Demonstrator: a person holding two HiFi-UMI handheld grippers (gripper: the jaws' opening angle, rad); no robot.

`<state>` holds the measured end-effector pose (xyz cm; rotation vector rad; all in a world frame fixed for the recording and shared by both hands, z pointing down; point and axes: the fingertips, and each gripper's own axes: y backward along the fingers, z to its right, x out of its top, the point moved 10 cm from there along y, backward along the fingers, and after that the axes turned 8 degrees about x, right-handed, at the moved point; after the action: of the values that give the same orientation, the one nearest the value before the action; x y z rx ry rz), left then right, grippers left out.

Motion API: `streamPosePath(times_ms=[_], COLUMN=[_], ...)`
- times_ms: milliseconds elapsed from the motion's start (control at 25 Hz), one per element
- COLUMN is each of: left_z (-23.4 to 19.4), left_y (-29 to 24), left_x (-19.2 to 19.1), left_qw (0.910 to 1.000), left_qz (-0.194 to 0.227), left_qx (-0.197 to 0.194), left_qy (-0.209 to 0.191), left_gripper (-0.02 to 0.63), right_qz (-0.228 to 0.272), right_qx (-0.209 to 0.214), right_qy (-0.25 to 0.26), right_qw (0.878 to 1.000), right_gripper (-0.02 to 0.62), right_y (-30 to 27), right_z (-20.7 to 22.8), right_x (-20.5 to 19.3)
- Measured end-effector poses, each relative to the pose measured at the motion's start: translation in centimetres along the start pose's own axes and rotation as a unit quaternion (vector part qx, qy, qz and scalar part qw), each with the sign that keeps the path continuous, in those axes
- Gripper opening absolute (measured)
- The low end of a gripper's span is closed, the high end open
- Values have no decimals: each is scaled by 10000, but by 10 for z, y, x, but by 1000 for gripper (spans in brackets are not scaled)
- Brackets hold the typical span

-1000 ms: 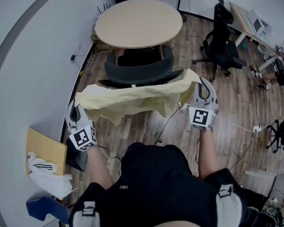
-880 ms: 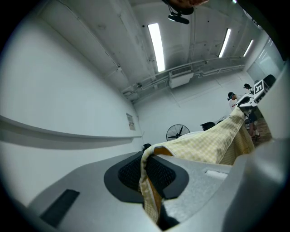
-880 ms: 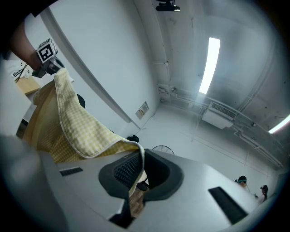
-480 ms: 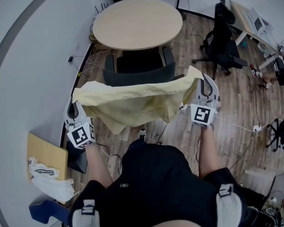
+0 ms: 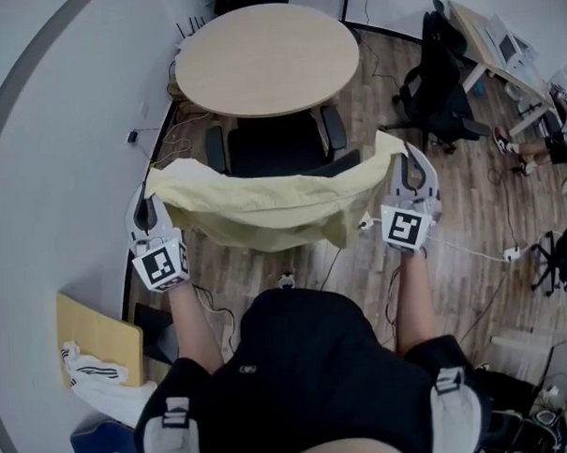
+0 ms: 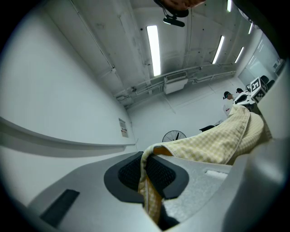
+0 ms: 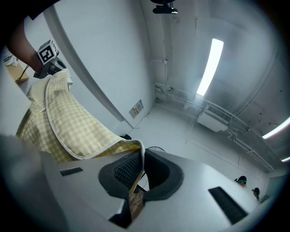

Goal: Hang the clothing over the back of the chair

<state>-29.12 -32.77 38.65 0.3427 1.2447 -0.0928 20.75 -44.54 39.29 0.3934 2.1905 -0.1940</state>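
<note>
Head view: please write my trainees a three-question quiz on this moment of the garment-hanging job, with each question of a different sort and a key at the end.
1. True or false: the left gripper is open and empty.
2. Pick one: the black chair stands tucked up to A) a round wooden table, B) a sofa, C) a fridge.
3. Fill in: the yellow checked garment is held stretched between the left gripper and the ___ gripper.

Key: 1 false, it is shut on the garment's corner; 2 A; 3 right, the right gripper is shut on the other corner.
</note>
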Motion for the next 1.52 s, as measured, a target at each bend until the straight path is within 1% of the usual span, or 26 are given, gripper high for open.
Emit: streamPosePath(times_ms=[280, 560, 760, 920, 1000, 1120, 1160, 1360, 1520], left_z=[-2, 2, 6, 7, 7, 10, 11, 15, 24], left_y=[-42, -75, -90, -95, -96, -95, -94, -84, -74], left_x=[-11, -15, -15, -29, -37, -45, -50, -81, -93], left_qw=[9996, 9992, 9989, 9980, 9974, 9963, 9957, 9915, 9889], left_qz=[95, 76, 89, 54, -33, -159, -224, -563, -735], left_qx=[-257, -379, -463, -636, -716, -835, -898, -1171, -1289], left_qy=[12, 36, 25, -39, -66, 84, 76, 57, 72], left_gripper=[11, 11, 11, 11, 11, 11, 11, 11, 11], right_qz=[-153, -235, -325, -498, -621, -806, -877, -1199, -1368], right_qx=[-113, -267, -321, -289, -261, -226, -216, -124, -5], right_qy=[32, 29, 11, -72, -109, -152, -157, -264, -151], right_qw=[9998, 9994, 9990, 9983, 9977, 9964, 9958, 9924, 9905], right_gripper=[2, 2, 2, 2, 2, 2, 2, 2, 2], right_y=[-24, -40, -49, -50, -50, -45, -42, -19, -1], right_z=[-2, -2, -2, -12, -17, -25, -28, -48, -59], right_x=[-1, -4, -8, -17, -22, -31, -34, -49, -56])
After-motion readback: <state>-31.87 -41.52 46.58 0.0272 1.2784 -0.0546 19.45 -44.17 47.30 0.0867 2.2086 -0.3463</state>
